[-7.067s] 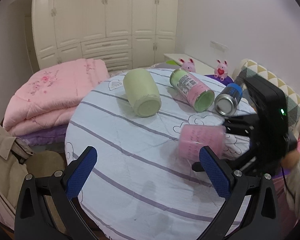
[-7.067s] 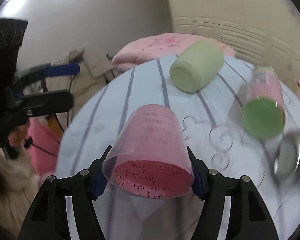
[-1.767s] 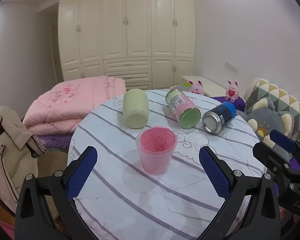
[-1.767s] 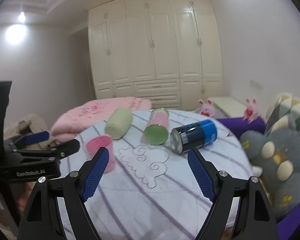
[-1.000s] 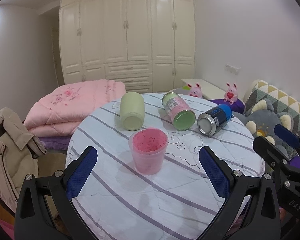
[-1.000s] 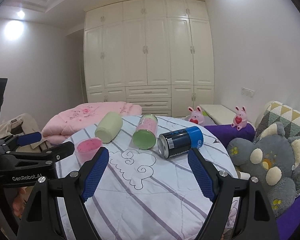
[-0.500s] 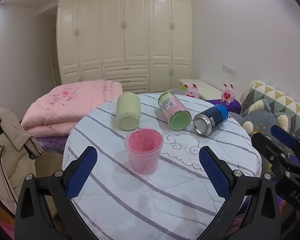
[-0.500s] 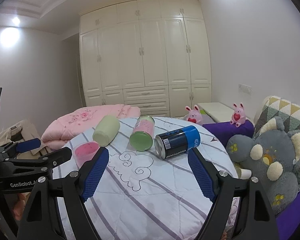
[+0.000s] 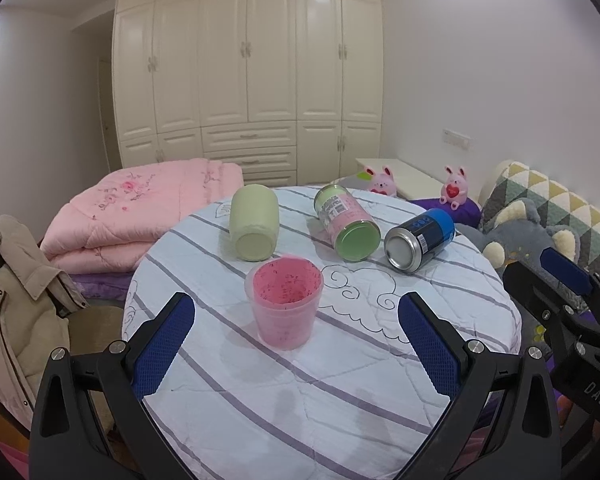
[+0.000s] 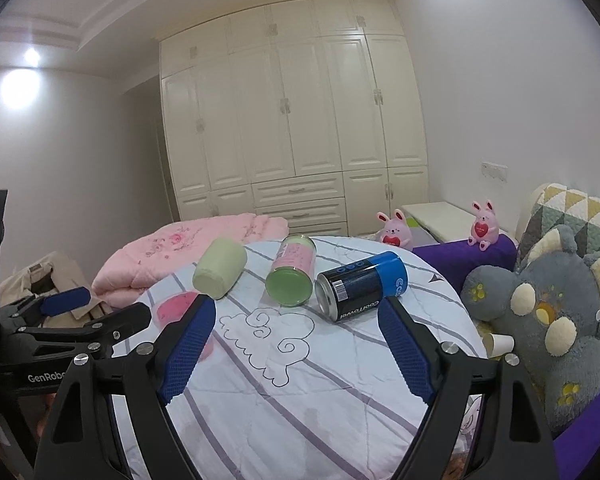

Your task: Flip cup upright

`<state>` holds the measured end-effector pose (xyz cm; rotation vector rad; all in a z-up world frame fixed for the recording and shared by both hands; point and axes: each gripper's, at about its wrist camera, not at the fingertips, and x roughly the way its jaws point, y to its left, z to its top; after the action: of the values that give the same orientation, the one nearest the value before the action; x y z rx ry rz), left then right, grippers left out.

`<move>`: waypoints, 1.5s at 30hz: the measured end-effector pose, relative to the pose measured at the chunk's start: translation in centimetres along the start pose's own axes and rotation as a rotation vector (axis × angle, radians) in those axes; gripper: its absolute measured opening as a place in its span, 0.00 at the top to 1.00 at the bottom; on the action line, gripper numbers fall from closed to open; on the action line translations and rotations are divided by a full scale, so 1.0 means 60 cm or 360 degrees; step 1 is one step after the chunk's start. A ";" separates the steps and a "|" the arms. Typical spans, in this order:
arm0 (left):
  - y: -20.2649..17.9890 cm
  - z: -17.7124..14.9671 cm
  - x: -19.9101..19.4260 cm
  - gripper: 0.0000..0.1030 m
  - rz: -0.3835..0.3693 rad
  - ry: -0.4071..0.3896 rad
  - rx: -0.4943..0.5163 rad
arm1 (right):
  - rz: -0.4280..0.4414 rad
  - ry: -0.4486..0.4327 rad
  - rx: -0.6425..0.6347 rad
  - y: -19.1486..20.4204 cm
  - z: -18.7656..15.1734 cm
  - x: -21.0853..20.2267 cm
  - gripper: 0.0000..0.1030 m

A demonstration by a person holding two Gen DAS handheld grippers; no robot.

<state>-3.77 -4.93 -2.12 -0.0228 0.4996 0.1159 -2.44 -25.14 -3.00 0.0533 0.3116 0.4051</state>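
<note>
**A:** While both grippers hang back near the table edge, where's the cup sitting?

**B:** The translucent pink plastic cup [image 9: 284, 306] stands upright, mouth up, on the round table with the striped white quilted cover [image 9: 340, 392]. Left gripper [image 9: 296, 350] has its blue-padded fingers spread wide, nothing between them, cup just beyond the gap.

**A:** And the other one?

**B:** Right gripper [image 10: 296, 346] is spread wide too, holding nothing.

**A:** Anything around the cup?

**B:** Three things lie on their sides behind it: a pale green cylindrical cup [image 9: 254, 227] just behind, a pink-labelled jar with a green lid [image 9: 346, 222] behind and to the right, and a blue and black metal can [image 9: 418, 238] further right of the jar. None touch the cup.
</note>
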 end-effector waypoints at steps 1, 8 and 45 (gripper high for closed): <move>0.000 0.000 0.000 0.00 -0.0001 0.0002 0.0000 | -0.0002 -0.0002 -0.0012 0.003 0.000 0.000 0.18; -0.005 0.002 0.000 0.00 0.0016 -0.0013 0.0008 | -0.0021 0.0001 -0.0077 0.014 0.000 -0.001 0.18; -0.011 -0.003 0.002 0.00 0.0039 -0.0006 0.0041 | -0.0029 0.0030 -0.0082 0.015 -0.005 0.002 0.18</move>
<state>-3.68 -5.56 -2.34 0.0089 0.4978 0.1335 -2.78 -24.28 -3.21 -0.0040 0.3198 0.3957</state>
